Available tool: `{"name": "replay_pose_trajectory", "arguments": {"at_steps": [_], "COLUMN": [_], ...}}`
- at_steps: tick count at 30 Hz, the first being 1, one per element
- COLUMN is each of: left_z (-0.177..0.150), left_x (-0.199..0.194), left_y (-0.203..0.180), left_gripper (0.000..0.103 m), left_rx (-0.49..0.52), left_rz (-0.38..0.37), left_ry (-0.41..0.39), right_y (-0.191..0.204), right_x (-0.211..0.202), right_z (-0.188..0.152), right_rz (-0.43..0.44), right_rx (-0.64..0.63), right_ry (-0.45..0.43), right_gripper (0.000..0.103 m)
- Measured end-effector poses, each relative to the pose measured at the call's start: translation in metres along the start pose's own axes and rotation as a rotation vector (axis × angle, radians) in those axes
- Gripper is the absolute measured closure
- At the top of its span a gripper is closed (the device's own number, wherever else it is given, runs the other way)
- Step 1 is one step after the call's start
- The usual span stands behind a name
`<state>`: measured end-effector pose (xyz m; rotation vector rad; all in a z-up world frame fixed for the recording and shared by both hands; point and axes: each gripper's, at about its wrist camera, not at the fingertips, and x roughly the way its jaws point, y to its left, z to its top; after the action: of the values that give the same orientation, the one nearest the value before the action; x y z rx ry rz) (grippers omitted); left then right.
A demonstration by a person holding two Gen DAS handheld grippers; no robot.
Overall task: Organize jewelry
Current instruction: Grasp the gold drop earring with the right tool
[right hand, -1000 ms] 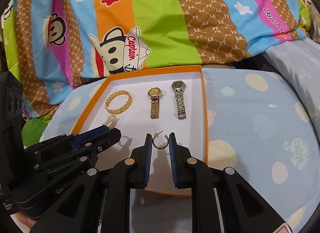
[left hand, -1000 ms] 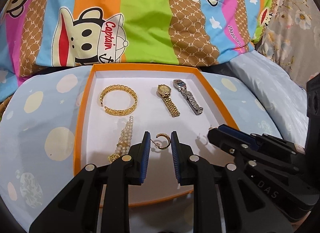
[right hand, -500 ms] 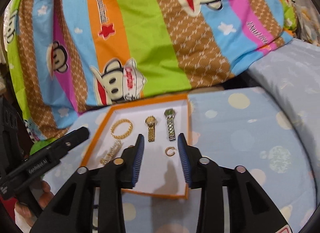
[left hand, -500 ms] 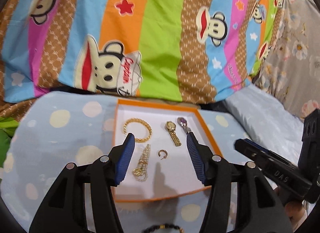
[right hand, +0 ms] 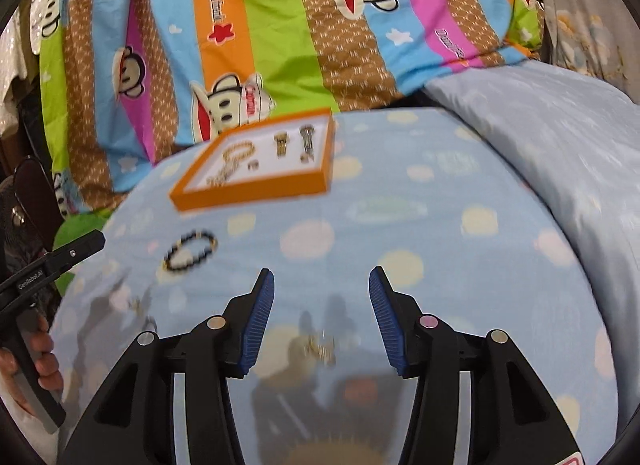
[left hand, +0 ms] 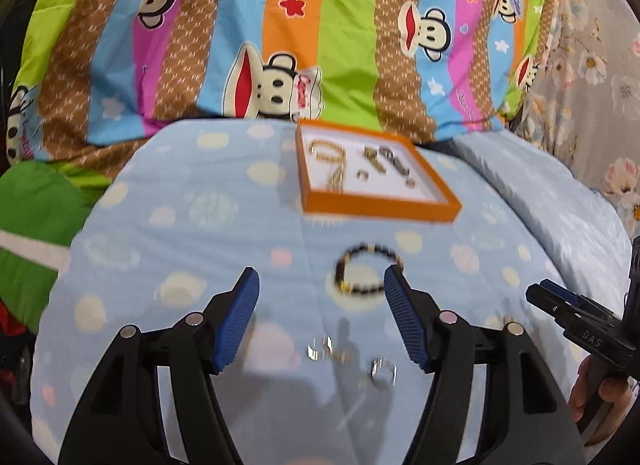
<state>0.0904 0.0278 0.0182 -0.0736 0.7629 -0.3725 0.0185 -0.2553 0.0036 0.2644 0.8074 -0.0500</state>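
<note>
**Two hand-held grippers spread and empty: next pick is loose jewelry short of the tray**

Left wrist view: left hand-held gripper (left hand: 322, 285) has just been opening, jaws wide, nothing between the pads. Orange tray (left hand: 380, 207) sits far side of the blue dotted bedspread (left hand: 192, 225), already holding a gold bangle, a pearl strand, two watches and small hoops; blur hides detail. Black bead bracelet (left hand: 362, 273) lies on the bedspread on the near side of the tray, just ahead of the right fingertip. Two small rings (left hand: 382, 371), I think, sit nearer still, low between the fingers. Right hand-held gripper (left hand: 576, 323) pokes in well right of the tray.

Right wrist view: right hand-held gripper (right hand: 322, 285) likewise just opened, spread, empty. Bracelet (right hand: 191, 251) is near-left of the tray (right hand: 256, 195); a blurred gold piece (right hand: 320, 345) lies between the fingers, close in.

Advice: settle first, frames are smeared. Straddle one side of the bead loop, pads low to the cloth, avoid pinching fabric. One item per gripper; drop in a bare patch of the tray.
</note>
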Motion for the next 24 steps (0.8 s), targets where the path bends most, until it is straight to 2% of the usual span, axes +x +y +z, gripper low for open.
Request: {"name": "replay_pose_trajectory", "arguments": {"at_steps": [8, 18, 24], "left_z": [-0.053, -0.061, -0.061], "left_x": [-0.006, -0.003, -0.001], "left_y": [-0.003, -0.006, -0.006], "left_gripper": [0.040, 0.040, 0.040], "left_rx": [-0.013, -0.004, -0.004], "left_rz": [0.015, 0.030, 0.030], "left_ry": [0.089, 0.104, 0.111], "right_y": [-0.003, 0.003, 0.008], "right_x": [-0.005, 0.012, 0.023], "right_z": [-0.031, -0.023, -0.019], "right_rz": [-0.019, -0.011, -0.014], "right_rx": [0.014, 0.014, 0.019], "right_ry": [0.043, 0.066, 0.092], "right_gripper": [0.054, 0.054, 0.069]}}
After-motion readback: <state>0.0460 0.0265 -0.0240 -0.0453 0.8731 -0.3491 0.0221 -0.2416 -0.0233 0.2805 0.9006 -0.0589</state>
